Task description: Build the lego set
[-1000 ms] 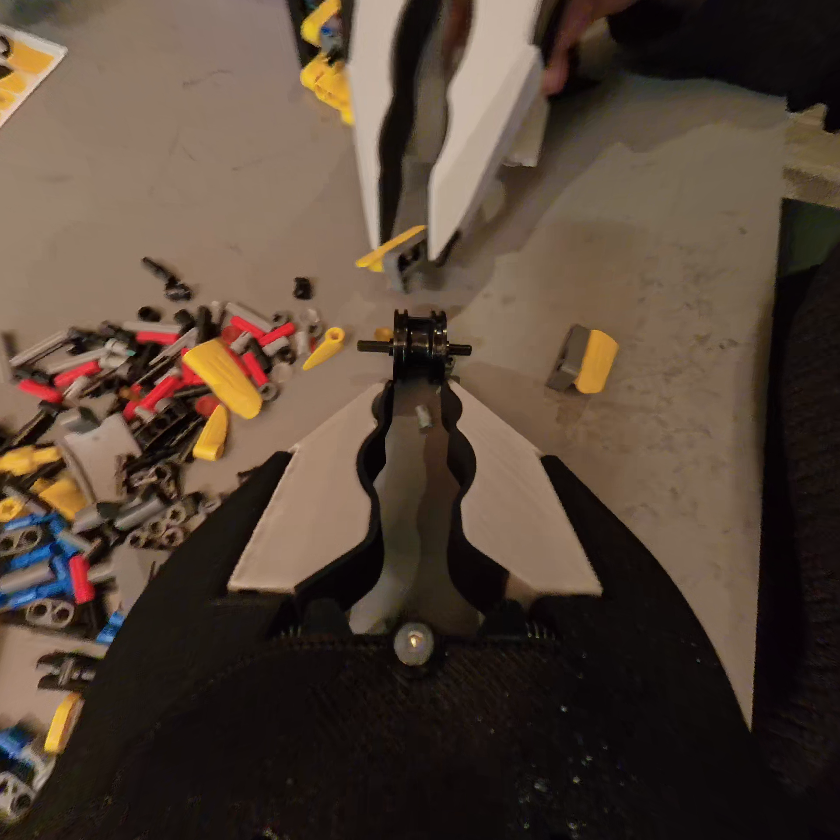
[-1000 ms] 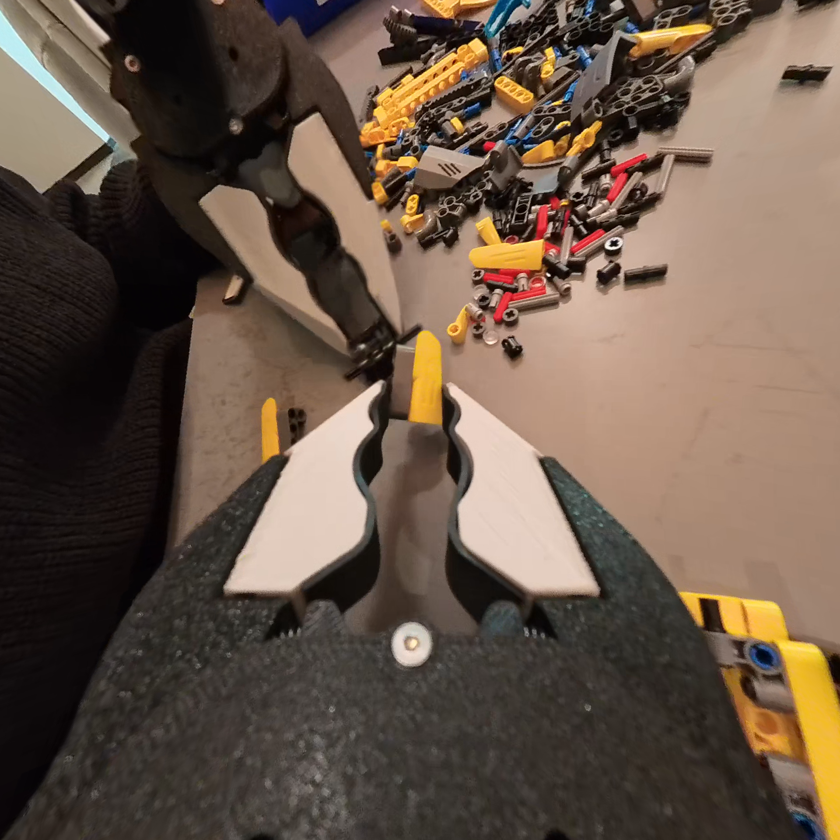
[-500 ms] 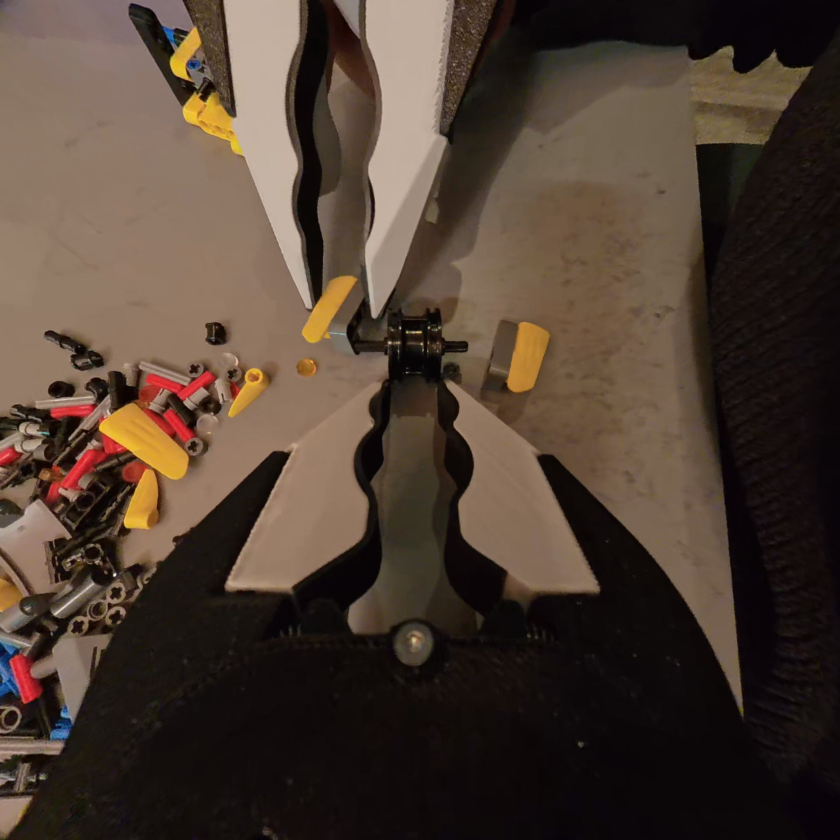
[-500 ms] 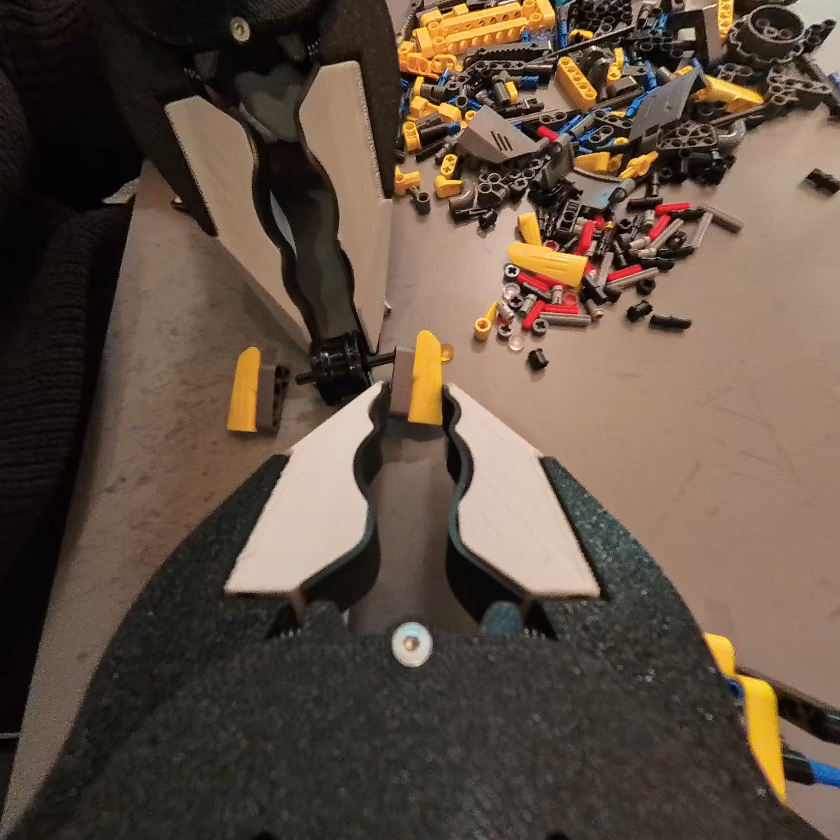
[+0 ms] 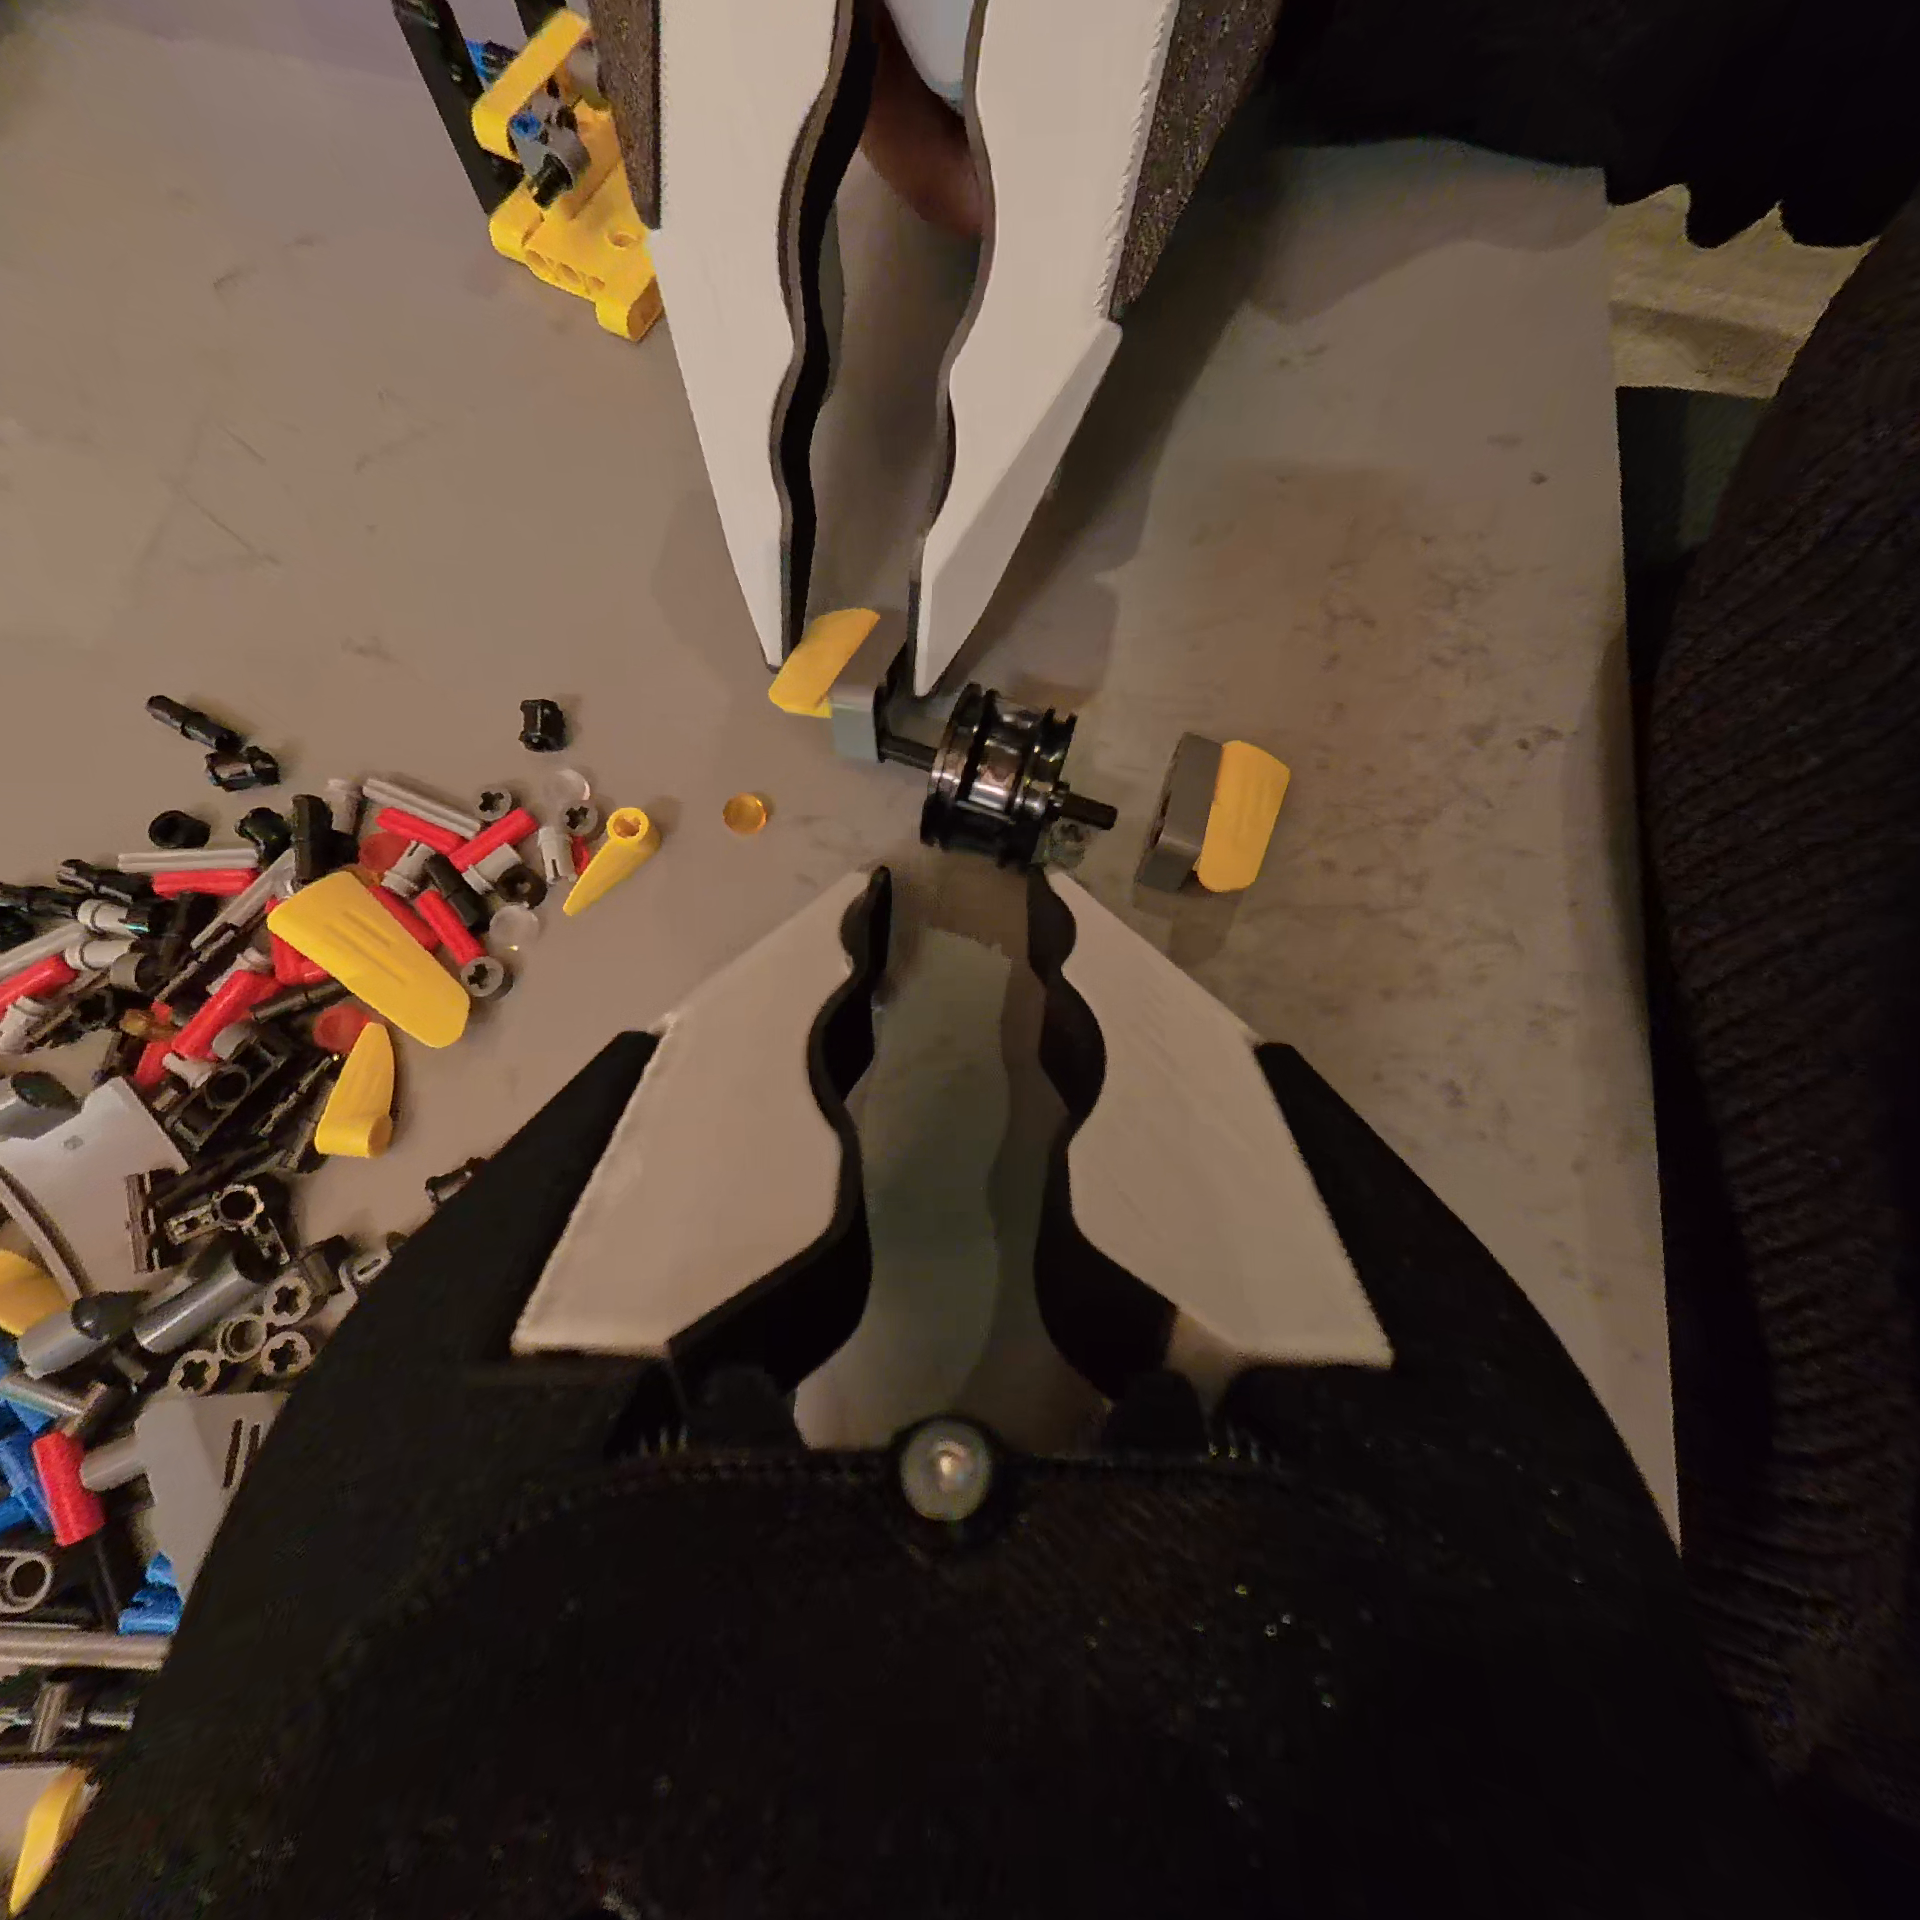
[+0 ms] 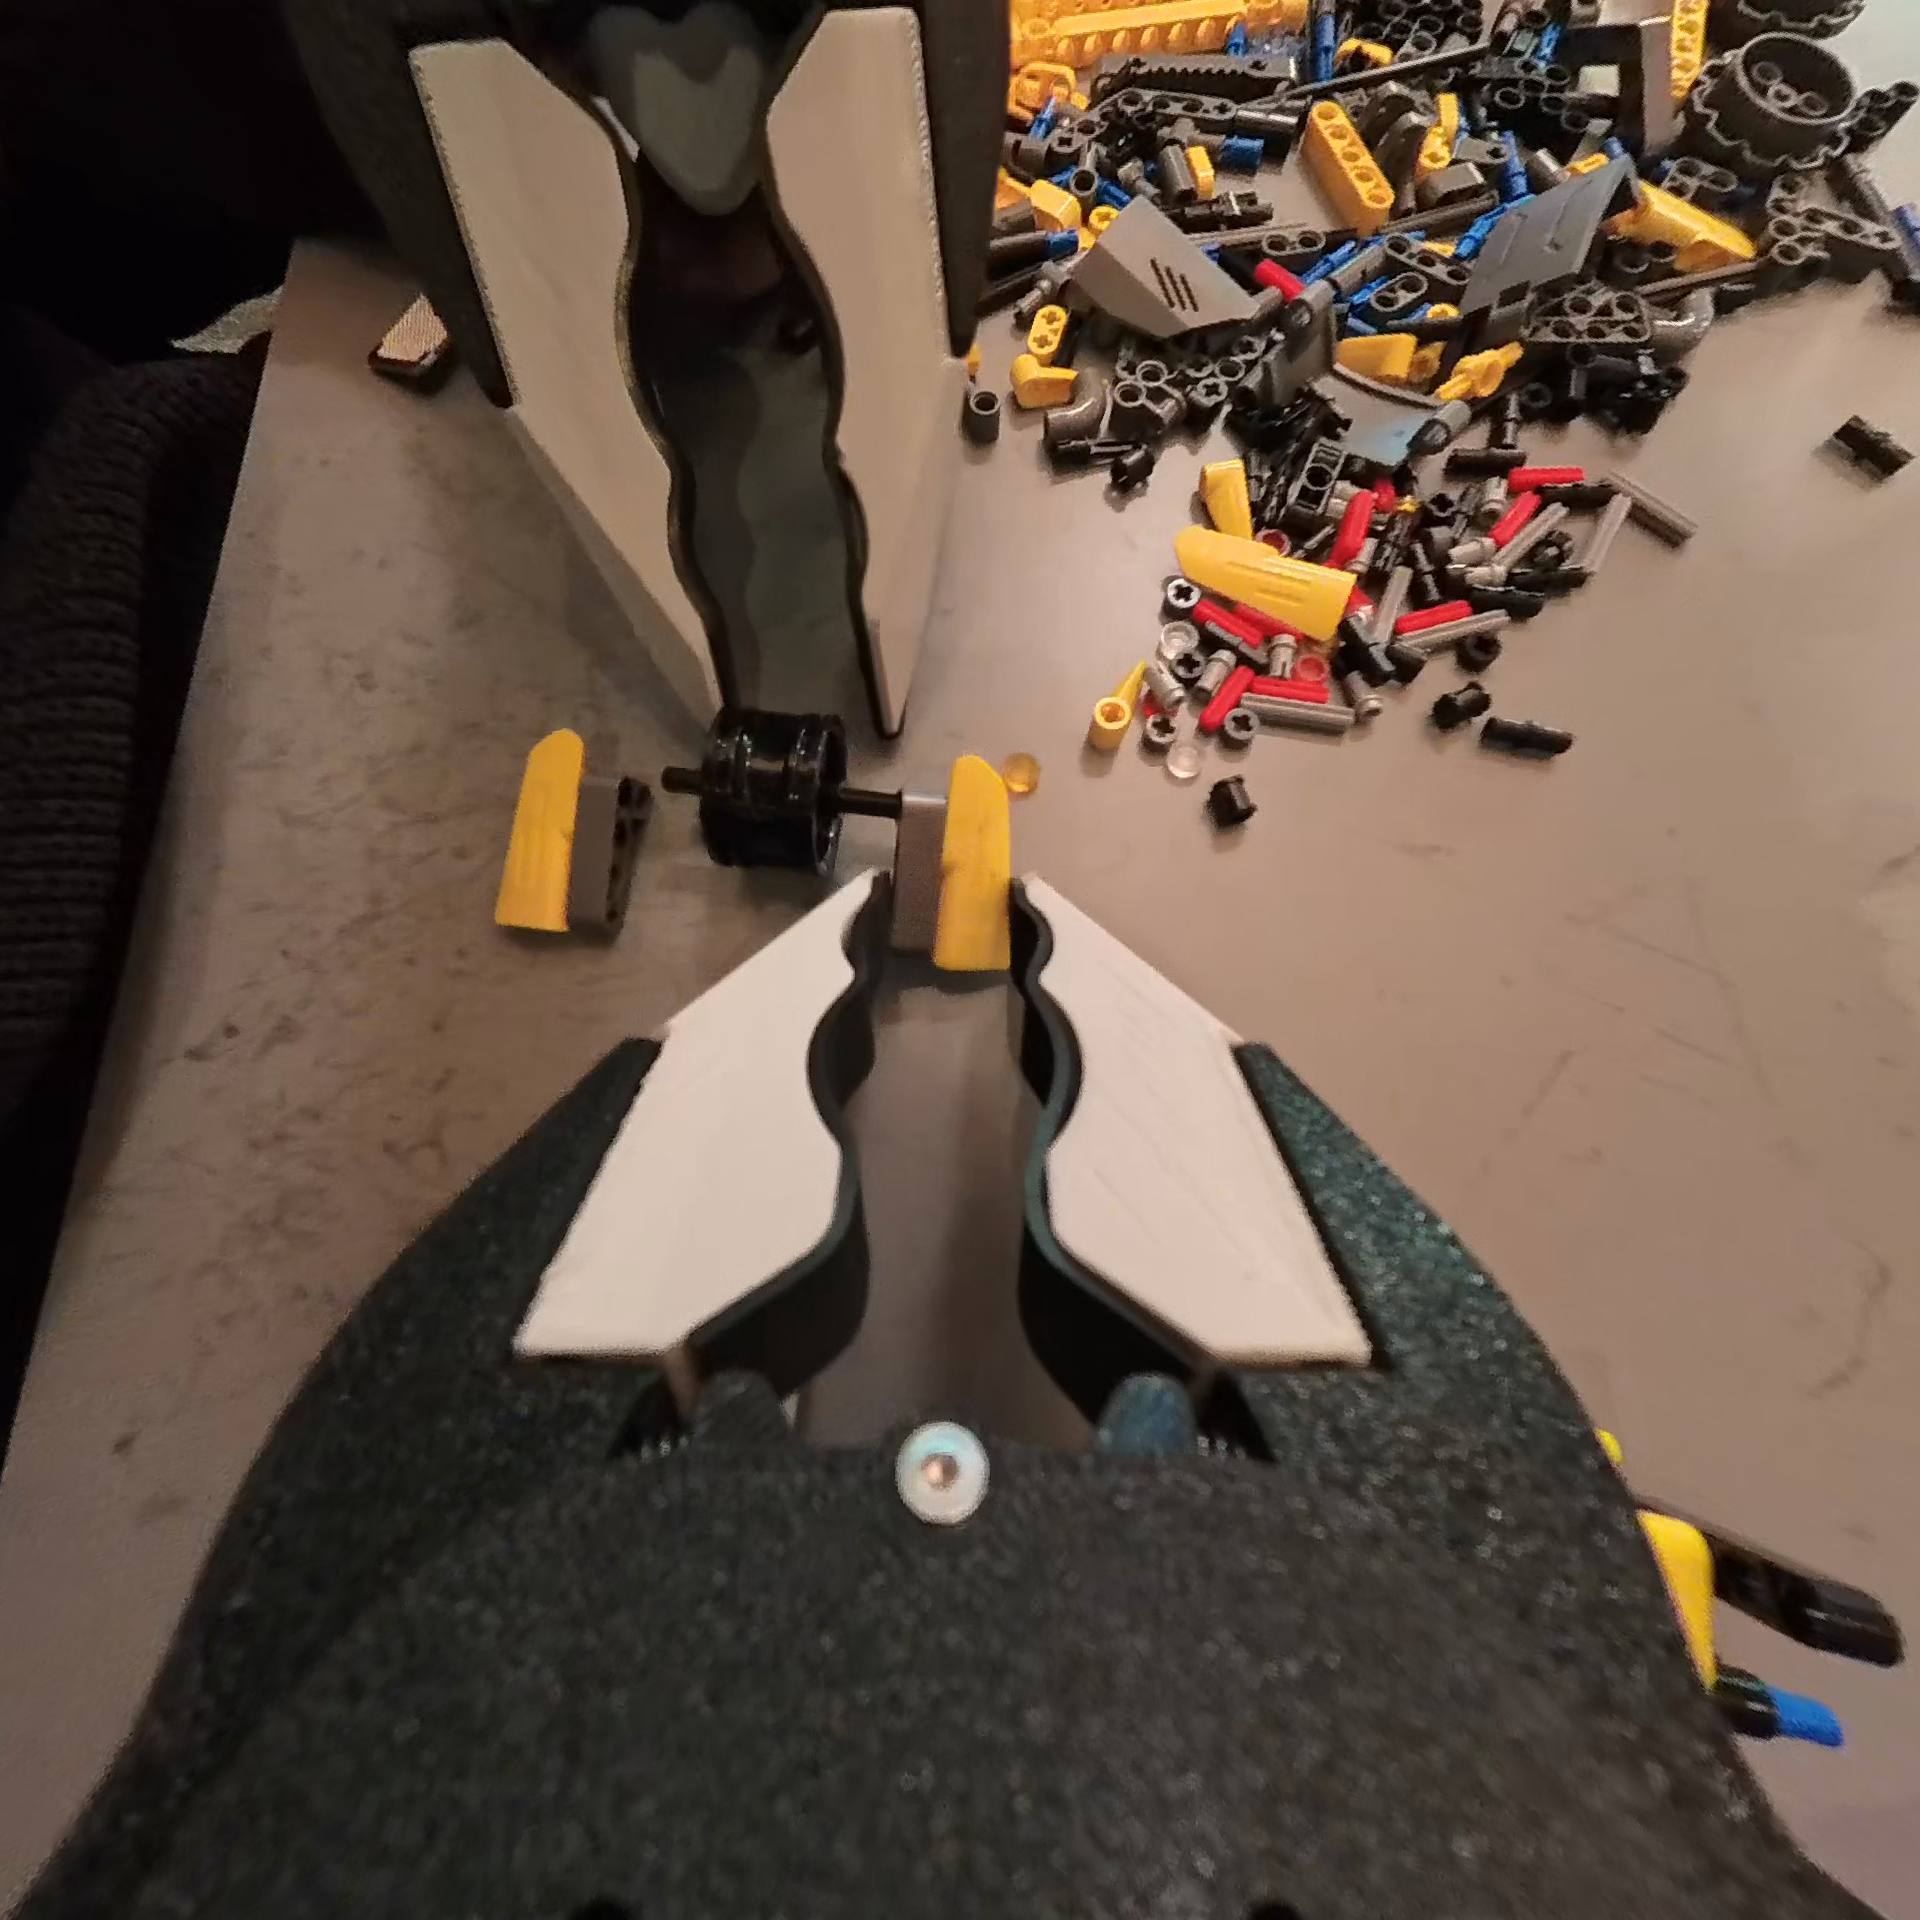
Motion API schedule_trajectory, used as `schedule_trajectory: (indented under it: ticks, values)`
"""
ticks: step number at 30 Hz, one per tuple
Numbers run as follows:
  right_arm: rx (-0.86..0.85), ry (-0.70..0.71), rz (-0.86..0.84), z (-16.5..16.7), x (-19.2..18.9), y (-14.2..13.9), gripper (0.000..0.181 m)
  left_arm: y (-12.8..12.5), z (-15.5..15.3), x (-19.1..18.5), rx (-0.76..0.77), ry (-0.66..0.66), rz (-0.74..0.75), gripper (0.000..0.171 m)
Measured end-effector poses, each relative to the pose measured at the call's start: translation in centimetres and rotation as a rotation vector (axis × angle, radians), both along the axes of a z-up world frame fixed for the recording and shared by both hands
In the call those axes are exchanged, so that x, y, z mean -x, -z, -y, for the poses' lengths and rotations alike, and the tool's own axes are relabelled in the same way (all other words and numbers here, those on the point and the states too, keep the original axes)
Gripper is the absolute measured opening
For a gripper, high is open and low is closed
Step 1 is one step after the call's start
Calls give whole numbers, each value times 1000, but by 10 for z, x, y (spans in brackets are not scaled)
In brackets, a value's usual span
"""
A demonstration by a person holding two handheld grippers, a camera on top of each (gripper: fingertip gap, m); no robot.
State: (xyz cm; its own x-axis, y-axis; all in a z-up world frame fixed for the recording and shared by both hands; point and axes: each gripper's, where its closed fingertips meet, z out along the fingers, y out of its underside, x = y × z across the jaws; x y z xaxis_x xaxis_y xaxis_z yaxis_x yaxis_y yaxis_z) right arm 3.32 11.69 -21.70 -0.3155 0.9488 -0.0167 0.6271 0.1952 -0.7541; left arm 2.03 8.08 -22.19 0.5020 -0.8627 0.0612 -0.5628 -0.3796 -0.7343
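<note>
My right gripper is shut on a grey block with a yellow curved cap. A black wheel hub on a black axle sits beside it, and the axle's end meets the grey block. My left gripper is open, with the hub just beyond its fingertips and outside the jaws. In the left wrist view the right gripper comes in from the top, holding the capped block. A second grey block with a yellow cap lies on the table by the axle's free end; it also shows in the right wrist view.
A heap of loose red, black, grey, yellow and blue building parts covers one side of the grey table. A small orange stud lies near the hub. A yellow part-built frame stands behind. The table edge and a black sleeve are close. My right fingertips sit around 5 cm from my left ones.
The two grippers came together and the hub's axle met the right gripper's grey block. My left gripper then opened and drew back off the hub. The right gripper stayed shut.
</note>
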Motion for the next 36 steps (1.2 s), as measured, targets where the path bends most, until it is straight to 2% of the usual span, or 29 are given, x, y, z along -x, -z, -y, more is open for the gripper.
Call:
schedule_trajectory:
  ticks: [5, 11, 15, 18, 21, 25, 29, 31, 36]
  values:
    - [-26, -2, 11, 0, -1, 2, 22, -3, 3, -1, 11, 14, 25, 41]
    - [-20, 1, 12, -1, -3, 2, 22, -26, 0, -7, 8, -3, 177, 78]
    - [-33, -10, 15, 1, -4, 4, 22, -30, 3, -18, 68, 22, 259, 85]
    - [-48, -6, -9, 1, -5, 1, 22, -25, 0, -21, 94, 11, 235, 85]
    - [-40, 18, -35, -2, -5, -3, 22, -22, -4, -23, 46, -5, 181, 80]
    - [-32, 32, -59, -5, -4, -7, 22, -23, -8, -16, -59, -16, 105, 64]
    - [-49, 35, -58, -5, -4, -6, 23, -24, -1, -15, 2, 14, 157, 63]
    - [-53, 35, -57, -5, -4, -6, 22, -16, 1, -14, 14, 24, 113, 56]
    - [-54, 44, -49, -7, -4, -5, 23, -7, -1, -20, -21, 29, 41, 56]
